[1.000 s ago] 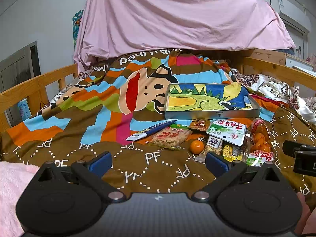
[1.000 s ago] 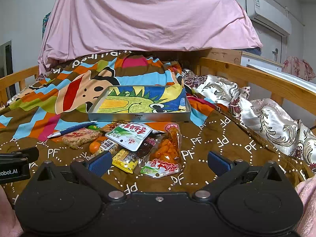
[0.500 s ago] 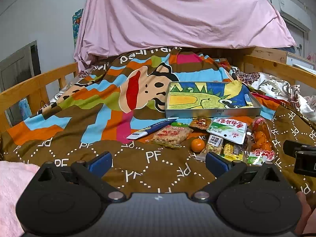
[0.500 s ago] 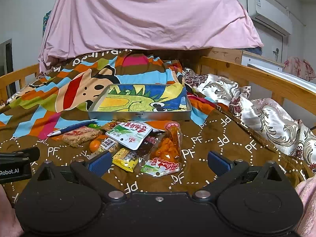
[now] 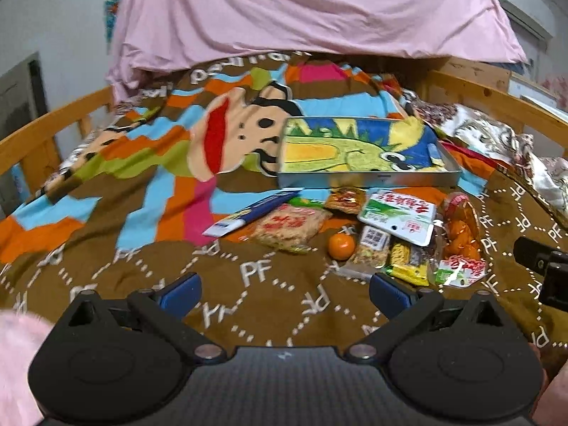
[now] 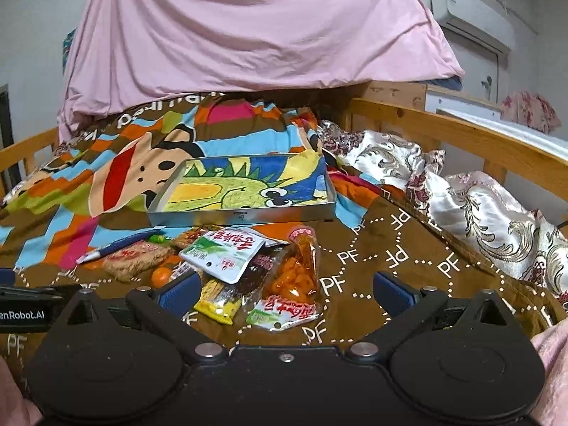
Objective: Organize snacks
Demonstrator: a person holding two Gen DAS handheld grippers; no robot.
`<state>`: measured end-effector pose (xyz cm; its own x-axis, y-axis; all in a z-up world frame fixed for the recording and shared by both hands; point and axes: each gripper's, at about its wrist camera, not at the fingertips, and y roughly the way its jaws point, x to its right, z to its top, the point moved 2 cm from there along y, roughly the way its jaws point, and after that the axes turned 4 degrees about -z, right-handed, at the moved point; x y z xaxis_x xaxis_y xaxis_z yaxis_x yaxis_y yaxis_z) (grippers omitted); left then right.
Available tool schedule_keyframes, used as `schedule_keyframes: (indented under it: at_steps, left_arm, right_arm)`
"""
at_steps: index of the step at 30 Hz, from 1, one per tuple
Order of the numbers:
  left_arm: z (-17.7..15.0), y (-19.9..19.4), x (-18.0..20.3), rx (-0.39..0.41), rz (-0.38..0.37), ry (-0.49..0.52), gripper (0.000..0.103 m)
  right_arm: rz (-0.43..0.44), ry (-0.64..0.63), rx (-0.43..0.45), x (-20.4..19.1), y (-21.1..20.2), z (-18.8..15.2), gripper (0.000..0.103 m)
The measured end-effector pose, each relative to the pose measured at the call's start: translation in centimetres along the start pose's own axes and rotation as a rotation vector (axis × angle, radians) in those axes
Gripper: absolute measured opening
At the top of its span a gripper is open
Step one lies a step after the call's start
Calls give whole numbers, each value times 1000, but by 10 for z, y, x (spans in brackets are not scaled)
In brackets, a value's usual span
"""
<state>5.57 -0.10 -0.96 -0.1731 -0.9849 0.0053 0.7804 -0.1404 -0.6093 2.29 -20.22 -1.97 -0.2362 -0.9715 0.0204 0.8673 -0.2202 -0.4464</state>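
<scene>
Ahead of the gaping right gripper (image 6: pixel 287 289), apparently untouched, snacks (image 6: pixel 227 259).

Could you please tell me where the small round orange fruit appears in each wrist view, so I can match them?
Left wrist: the small round orange fruit lies right of centre, beside the rice-cracker packet.
Right wrist: it sits lower left, partly hidden.
Shared landmark: the shallow metal tray with a dinosaur picture lies behind it.
</scene>
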Motion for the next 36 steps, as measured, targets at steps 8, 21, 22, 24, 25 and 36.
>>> schedule_keyframes:
  at_steps: [8,21,22,24,25,36]
  left_arm:
    - [37,40,11,5,-139,157,103]
    - [45,111,20,-93,-330,360,103]
    - [44,117,19,-114,-341,390,103]
    - [40,127,16,-135,-351,452,103]
    - [39,132,15,-139,-354,493,103]
    - [36,141,2,-91,-503,704,101]
  right_arm:
    - [-6,-70,-9,4,43,22,103]
    - [203,-208,-203,-12,108,22,103]
    - [232,-210,-229,-16,113,20,102]
    - [284,-196,-272,-25,120,17,102]
    - [314,-173,-301,-29,125,18,102]
    - [524,146,-502,-72,164,39,91]
